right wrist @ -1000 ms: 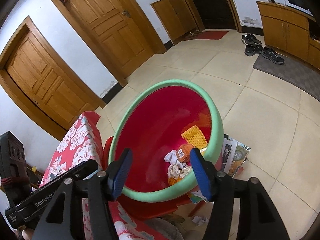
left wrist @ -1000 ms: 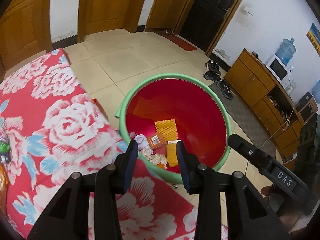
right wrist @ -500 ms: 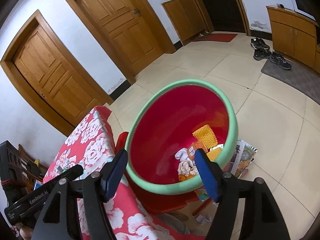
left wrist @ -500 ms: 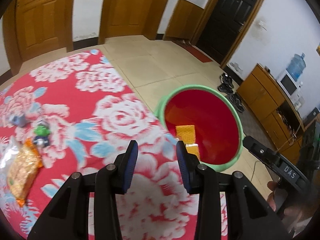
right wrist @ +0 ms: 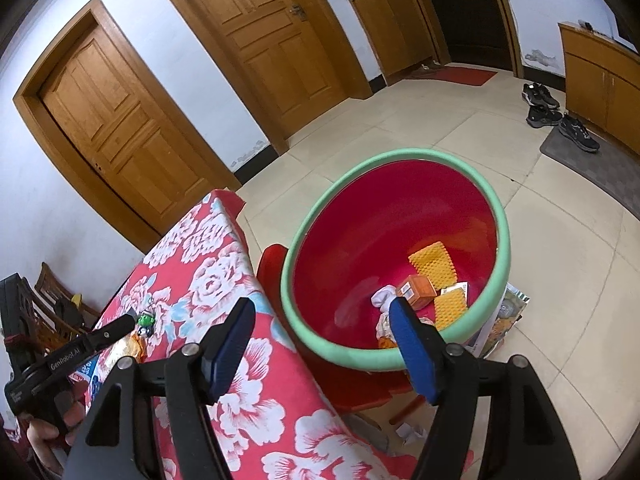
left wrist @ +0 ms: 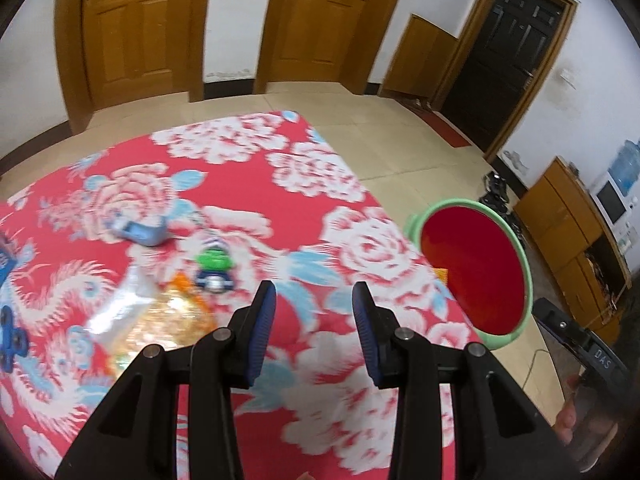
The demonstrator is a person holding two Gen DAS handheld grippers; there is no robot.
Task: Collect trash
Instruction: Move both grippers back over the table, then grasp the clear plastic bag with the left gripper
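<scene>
Both your tongs are empty: the left gripper (left wrist: 314,300) hangs part-open above the floral tablecloth (left wrist: 360,240), the right gripper (right wrist: 322,324) spread wider. Trash (right wrist: 424,292) lies in the red bin (right wrist: 400,216) beside the table.

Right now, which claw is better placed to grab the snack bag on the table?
Left claw: open, empty, over the cloth beside the snack bag. Right claw faces the bin.
</scene>
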